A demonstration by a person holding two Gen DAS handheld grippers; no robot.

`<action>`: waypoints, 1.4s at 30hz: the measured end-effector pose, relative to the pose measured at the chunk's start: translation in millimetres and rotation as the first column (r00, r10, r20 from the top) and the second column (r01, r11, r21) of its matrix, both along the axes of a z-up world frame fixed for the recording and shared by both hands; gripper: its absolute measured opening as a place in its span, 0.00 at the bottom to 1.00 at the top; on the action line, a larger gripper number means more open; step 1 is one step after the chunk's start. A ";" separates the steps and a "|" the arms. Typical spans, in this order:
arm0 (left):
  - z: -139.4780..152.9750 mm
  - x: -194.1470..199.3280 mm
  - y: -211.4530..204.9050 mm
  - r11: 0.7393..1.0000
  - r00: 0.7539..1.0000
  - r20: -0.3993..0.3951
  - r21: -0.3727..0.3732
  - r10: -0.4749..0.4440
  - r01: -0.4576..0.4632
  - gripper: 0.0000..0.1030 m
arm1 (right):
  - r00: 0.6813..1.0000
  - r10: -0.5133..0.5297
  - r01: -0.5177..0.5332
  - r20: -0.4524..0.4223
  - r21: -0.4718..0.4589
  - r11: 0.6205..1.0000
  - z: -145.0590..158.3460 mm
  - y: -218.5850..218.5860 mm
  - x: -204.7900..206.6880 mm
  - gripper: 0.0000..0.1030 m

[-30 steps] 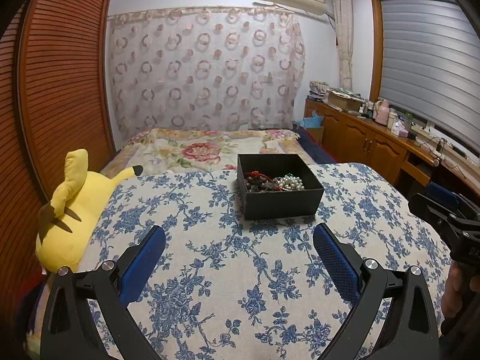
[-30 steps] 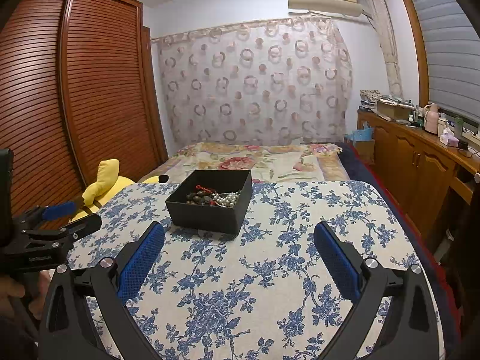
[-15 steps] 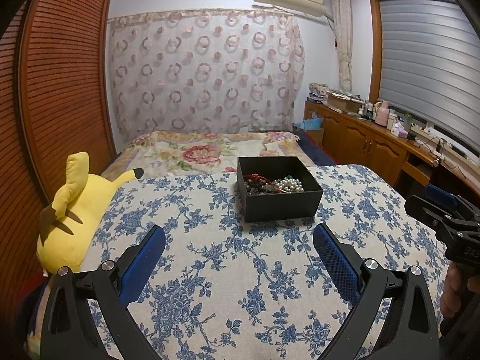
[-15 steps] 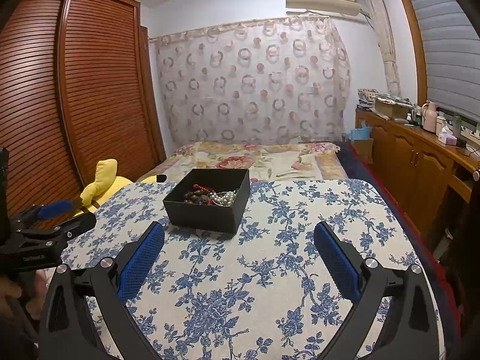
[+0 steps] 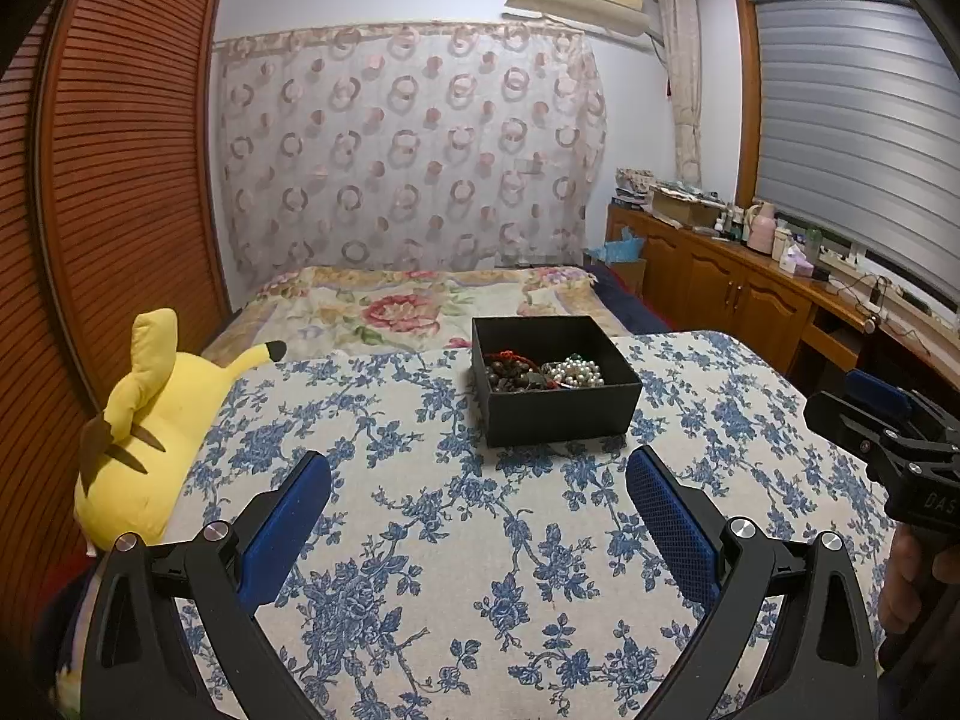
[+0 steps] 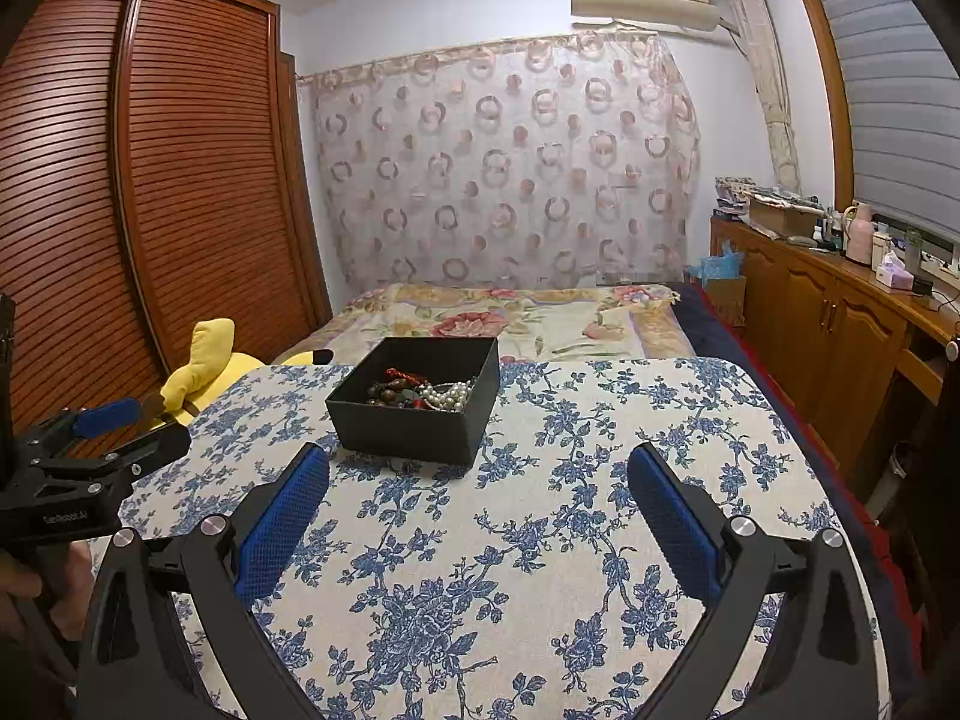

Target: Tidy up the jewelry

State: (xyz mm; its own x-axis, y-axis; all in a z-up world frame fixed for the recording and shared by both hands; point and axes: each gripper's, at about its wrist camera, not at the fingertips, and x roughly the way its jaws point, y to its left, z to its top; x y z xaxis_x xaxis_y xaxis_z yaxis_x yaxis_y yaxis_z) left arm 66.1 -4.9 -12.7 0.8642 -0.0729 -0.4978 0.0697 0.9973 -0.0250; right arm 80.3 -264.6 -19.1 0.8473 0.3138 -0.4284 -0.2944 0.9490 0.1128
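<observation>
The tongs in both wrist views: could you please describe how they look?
Both the left tongs and right tongs have black angular frames with silver bolts and blue textured pads. White lettering marks their bodies. Bare hands hold them; no cables show.

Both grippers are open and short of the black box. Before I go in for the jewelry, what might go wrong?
1. The pearl strand, dark beads and red cord lie heaped together in the black box; pulling one will likely drag the others.
2. The box looks light and sits loose on the floral cloth; a nudge may slide it.
3. Both open grippers, left and right, could collide over it.
</observation>
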 end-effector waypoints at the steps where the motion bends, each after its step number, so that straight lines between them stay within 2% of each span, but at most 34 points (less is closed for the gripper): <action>1: 0.2 0.1 0.2 1.000 1.000 0.000 0.000 0.000 0.000 0.92 | 1.000 0.000 0.000 0.000 0.000 1.000 -0.3 -0.2 0.1 0.98; 42: 8.1 1.3 -1.2 1.000 1.000 0.000 -0.003 0.003 -0.003 0.92 | 1.000 0.000 0.000 0.000 0.002 1.000 -1.8 -0.1 -1.2 0.98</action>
State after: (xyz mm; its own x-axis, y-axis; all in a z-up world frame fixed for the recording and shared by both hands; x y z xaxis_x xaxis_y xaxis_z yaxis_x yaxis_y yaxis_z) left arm 67.4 -6.1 -4.6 0.8643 -0.0720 -0.4978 0.0670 0.9974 -0.0279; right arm 79.1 -264.7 -20.9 0.8474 0.3148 -0.4275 -0.2944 0.9487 0.1150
